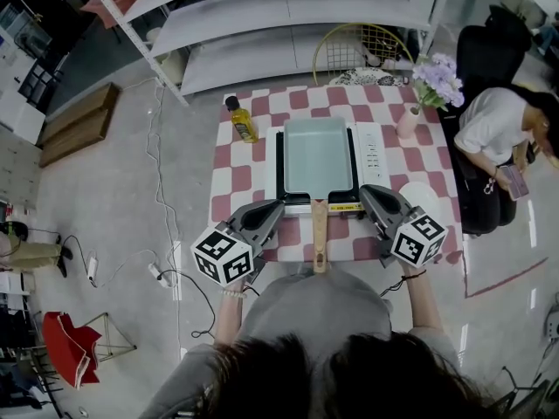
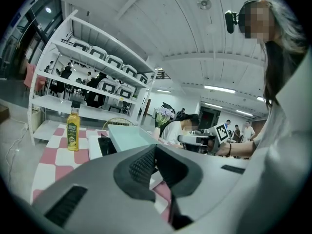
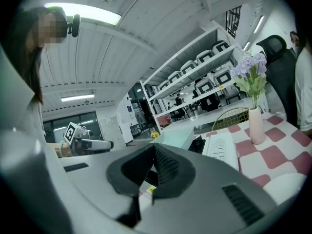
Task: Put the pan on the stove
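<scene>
On the checked worktop [image 1: 229, 182], a yellow oil bottle [image 1: 242, 120] stands upright near the far left corner. Closer to the person, the left gripper [image 1: 276, 208] hangs just beside the near left corner of the stove [image 1: 370, 151]. Its fingers [image 2: 144, 165] are pressed together with nothing between them. The pale rectangular pan [image 1: 316, 155] sits squarely on the stove, and its wooden handle [image 1: 320, 234] reaches back over the near edge towards the person. The handle lies between the two grippers and apart from both. To its right, the right gripper [image 1: 367, 195] points at the stove's near right corner. Its fingers [image 3: 166, 167] are likewise closed tight and empty. A pink vase [image 1: 408, 122] of purple flowers stands at the far right of the worktop.
</scene>
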The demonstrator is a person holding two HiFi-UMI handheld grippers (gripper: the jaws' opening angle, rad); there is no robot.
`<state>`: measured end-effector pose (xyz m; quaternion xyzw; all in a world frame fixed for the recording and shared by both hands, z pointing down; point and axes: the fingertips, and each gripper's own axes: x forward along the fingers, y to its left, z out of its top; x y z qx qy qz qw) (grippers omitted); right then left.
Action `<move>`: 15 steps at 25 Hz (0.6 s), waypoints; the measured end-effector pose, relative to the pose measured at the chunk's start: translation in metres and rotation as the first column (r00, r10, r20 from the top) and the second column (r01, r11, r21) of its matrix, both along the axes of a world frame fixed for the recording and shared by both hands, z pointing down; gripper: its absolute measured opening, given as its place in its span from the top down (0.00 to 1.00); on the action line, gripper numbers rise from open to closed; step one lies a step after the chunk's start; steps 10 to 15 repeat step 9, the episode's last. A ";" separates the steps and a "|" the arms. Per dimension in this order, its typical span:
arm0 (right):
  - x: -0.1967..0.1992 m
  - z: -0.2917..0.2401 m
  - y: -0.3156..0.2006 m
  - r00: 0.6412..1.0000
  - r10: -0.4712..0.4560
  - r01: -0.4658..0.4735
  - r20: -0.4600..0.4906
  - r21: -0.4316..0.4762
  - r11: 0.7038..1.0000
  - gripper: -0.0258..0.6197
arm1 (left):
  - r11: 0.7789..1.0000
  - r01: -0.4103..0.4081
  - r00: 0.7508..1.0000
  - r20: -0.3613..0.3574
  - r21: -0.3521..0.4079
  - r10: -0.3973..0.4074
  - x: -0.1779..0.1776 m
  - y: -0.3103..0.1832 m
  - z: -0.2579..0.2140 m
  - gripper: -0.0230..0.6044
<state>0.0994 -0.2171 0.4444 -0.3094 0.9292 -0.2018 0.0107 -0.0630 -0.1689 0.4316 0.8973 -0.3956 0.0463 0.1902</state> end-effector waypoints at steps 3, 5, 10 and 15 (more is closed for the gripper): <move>0.003 0.003 0.001 1.000 0.005 -0.005 -0.001 -0.009 1.000 0.92 | 1.000 -0.001 1.000 0.002 -0.003 0.001 0.000 -0.001 0.000 0.92; 0.005 0.004 0.001 1.000 0.007 -0.007 0.000 -0.013 1.000 0.92 | 1.000 0.003 1.000 -0.001 -0.006 -0.003 0.000 -0.001 0.002 0.92; 0.007 0.006 -0.001 1.000 0.004 -0.004 -0.010 -0.009 1.000 0.92 | 1.000 0.011 1.000 -0.007 -0.005 -0.011 -0.002 -0.004 0.003 0.92; 0.007 0.006 -0.001 1.000 0.004 -0.004 -0.010 -0.009 1.000 0.92 | 1.000 0.011 1.000 -0.007 -0.005 -0.011 -0.002 -0.004 0.003 0.92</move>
